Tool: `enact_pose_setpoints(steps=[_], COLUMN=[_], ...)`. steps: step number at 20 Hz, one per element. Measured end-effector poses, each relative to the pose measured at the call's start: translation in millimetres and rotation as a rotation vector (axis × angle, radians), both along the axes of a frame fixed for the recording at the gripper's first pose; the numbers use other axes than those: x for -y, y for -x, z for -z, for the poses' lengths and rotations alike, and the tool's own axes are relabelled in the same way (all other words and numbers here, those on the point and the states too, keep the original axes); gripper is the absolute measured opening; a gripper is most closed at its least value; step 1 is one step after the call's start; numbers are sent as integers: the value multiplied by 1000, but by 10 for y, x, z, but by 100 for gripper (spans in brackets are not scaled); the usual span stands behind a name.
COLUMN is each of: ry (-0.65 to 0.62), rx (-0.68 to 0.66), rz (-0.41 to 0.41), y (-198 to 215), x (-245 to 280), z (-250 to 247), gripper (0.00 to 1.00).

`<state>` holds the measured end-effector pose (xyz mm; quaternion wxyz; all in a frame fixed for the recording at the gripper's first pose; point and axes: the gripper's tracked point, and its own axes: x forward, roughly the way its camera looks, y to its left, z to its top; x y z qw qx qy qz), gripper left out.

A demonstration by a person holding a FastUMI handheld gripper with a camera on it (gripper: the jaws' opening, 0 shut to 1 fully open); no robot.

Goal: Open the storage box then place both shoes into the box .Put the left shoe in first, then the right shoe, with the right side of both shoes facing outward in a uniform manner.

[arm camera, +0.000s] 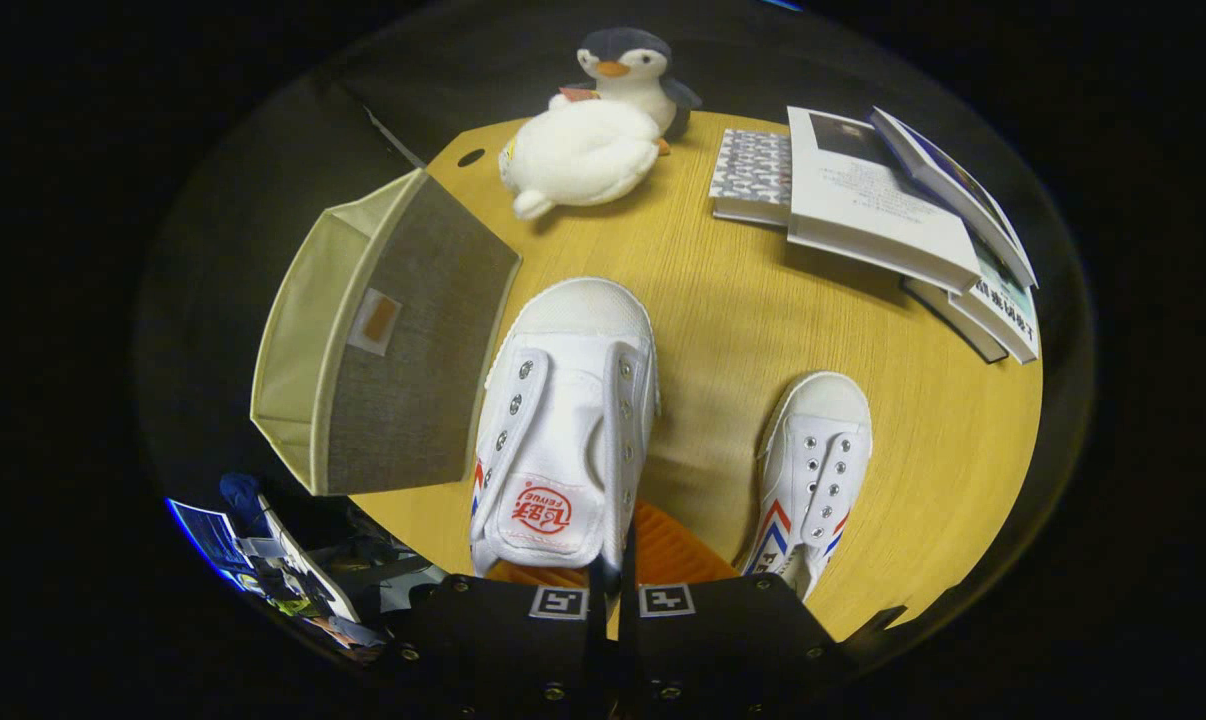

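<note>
Gripper (613, 585) clenched on side wall of near shoe (563, 420), fingers nearly closed, shoe's toe pointing away, held above wooden table (743, 320). Second shoe (811, 470) lies on table, just beside. Storage box (383, 340) open, at table edge, close beside held shoe. Plush penguin (593, 130) and stacked books (883, 210) beyond shoes.

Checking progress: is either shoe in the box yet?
No. The hand-held gripper grips one shoe beside the box; the other shoe sits on the table.
</note>
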<state>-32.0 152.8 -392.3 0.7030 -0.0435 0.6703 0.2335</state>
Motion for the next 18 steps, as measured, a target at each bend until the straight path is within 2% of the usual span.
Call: enact_pose_setpoints(steps=[4, 9, 14, 18], ry=[-101, -185, -224, -213], rx=[44, 93, 73, 45], rz=[-14, -108, -165, -232], y=[-166, -284, -310, -318], x=[-315, -880, -1493, -1992], z=[-616, -1110, -1151, -936], gripper=[4, 4, 4, 4])
